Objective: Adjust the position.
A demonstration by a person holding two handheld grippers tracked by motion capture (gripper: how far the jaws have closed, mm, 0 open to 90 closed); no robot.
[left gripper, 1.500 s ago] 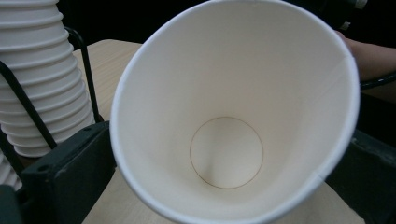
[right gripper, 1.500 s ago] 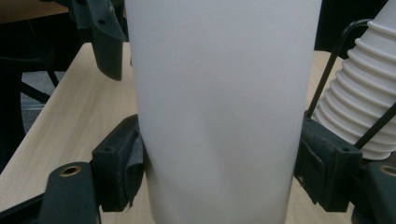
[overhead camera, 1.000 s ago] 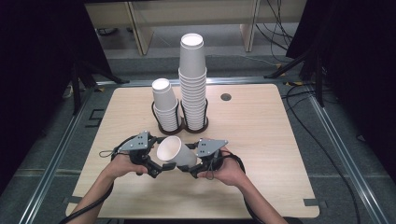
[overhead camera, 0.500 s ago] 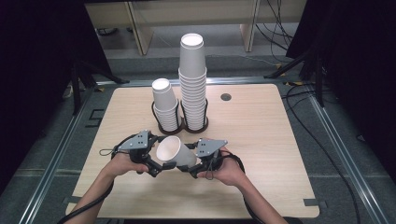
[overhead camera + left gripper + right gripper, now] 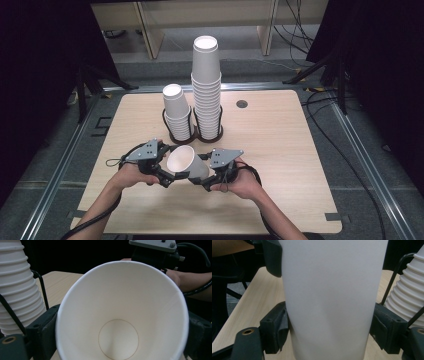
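Observation:
A white paper cup [image 5: 184, 161] lies on its side just above the table's near middle, with its mouth toward my left gripper [image 5: 171, 166]. In the left gripper view the cup [image 5: 120, 315] has its rim between the two fingers [image 5: 42, 332]. These jaws have just been closing and now touch the rim on both sides. My right gripper [image 5: 202, 171] is shut on the cup's lower body. In the right gripper view its pads [image 5: 274, 330] press the cup's wall [image 5: 332, 290] from both sides.
A tall stack of cups [image 5: 206, 85] and a shorter stack [image 5: 176, 110] stand in black wire holders [image 5: 207, 134] at the table's middle, just beyond the hands. The wooden table [image 5: 280, 145] has a small round hole [image 5: 242, 104] at the back. Dark floor and cables surround it.
The left gripper's jaws have drawn in onto the cup's rim. Both hands and the cup stay where they were.

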